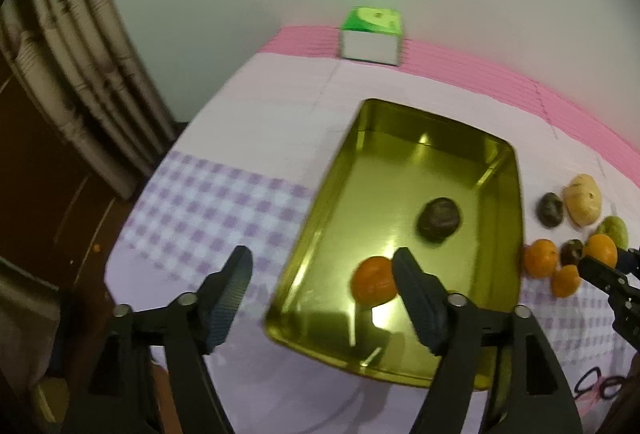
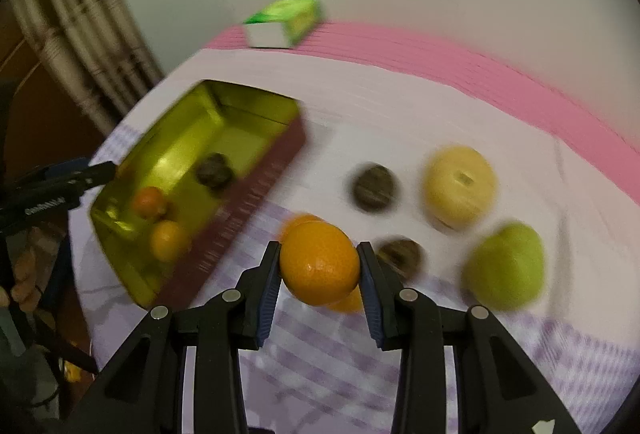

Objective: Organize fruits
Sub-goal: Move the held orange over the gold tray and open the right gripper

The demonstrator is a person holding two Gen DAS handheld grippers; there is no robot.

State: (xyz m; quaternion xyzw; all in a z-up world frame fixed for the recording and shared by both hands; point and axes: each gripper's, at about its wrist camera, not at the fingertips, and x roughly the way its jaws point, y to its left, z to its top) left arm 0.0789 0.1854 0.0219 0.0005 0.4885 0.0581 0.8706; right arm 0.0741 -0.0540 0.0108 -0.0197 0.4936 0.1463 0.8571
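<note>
A gold tin tray lies on the checked cloth. It holds a dark round fruit and an orange; the right wrist view shows a second orange in it. My left gripper hangs open above the tray's near left corner with nothing between its fingers. My right gripper is shut on an orange, lifted above the cloth to the right of the tray. Below it lie more oranges, two dark fruits, a yellow fruit and a green apple.
A green and white box stands at the far edge on the pink stripe. A curtain hangs to the left, beyond the table's left edge. Bare cloth lies between the tray and the box.
</note>
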